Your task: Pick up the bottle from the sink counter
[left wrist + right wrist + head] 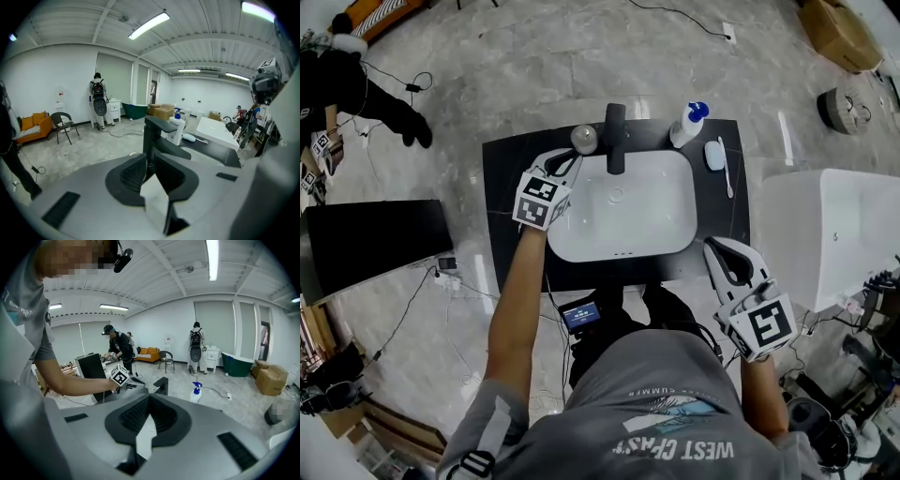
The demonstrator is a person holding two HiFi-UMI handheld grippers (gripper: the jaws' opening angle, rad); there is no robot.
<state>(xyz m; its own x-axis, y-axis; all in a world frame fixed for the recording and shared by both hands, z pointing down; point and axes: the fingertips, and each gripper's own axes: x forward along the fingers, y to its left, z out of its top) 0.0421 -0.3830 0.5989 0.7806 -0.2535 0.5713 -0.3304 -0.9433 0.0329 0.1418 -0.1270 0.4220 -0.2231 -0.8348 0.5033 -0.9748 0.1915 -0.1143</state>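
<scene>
Bottle (688,125) upright, long axis apparently vertical

The grey shirt (675,412) at the bottom of the head view carries print; "SUMMER" and "WEST" are readable, the rest is unclear.

Basin (652,220) sunk mid-worktop (504,192), faucet (616,136) behind it, round knob (584,139) just left of the faucet, bottle (689,124) at the back right corner, bathtub (825,225) right of the worktop.
</scene>
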